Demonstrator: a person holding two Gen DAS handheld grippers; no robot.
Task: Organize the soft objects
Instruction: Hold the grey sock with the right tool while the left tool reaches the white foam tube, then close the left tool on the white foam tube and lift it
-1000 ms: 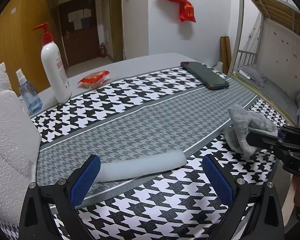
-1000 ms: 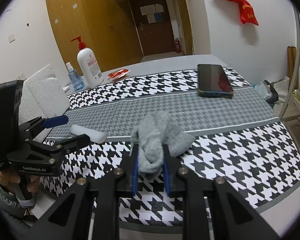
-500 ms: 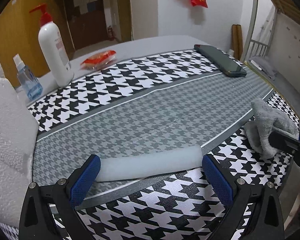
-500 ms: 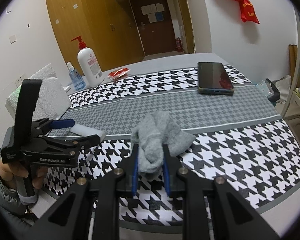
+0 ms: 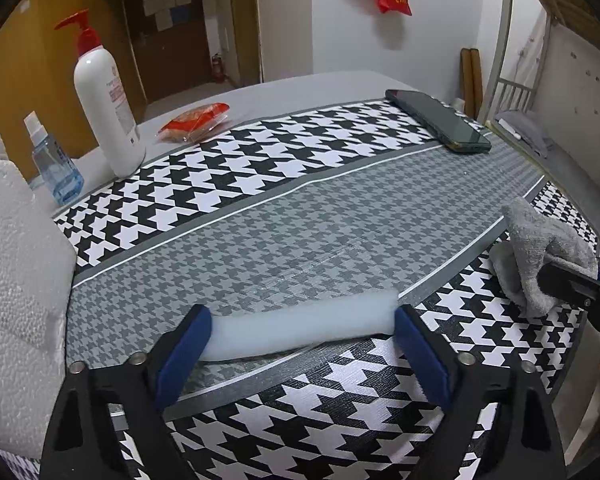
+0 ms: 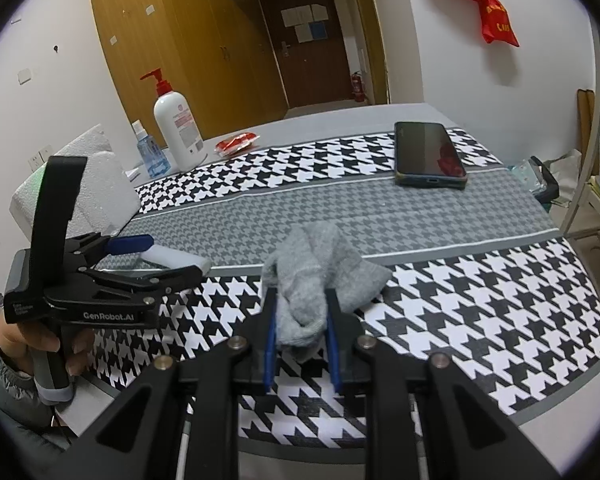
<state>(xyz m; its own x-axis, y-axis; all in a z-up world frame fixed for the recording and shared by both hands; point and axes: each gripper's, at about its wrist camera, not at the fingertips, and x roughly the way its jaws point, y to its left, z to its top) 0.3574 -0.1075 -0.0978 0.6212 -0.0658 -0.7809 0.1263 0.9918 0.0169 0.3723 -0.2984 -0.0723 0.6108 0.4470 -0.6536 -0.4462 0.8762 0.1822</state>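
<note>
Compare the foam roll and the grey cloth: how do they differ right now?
The foam roll is white, smooth and straight; the grey cloth is crumpled. The roll lies flat between the closing left tool; the cloth is pinched in the right tool. Both sit on the houndstooth table.

Dorm-type bedroom: metal bunk bed (image 5: 512, 40) by the wall, wooden wardrobes (image 6: 188, 40), door (image 6: 312, 44) w/ notices

Left wrist: looked forward and down, close over the table (image 5: 300, 220).
Right wrist: likewise, from the near edge.
Shared: houndstooth tabletop.
</note>
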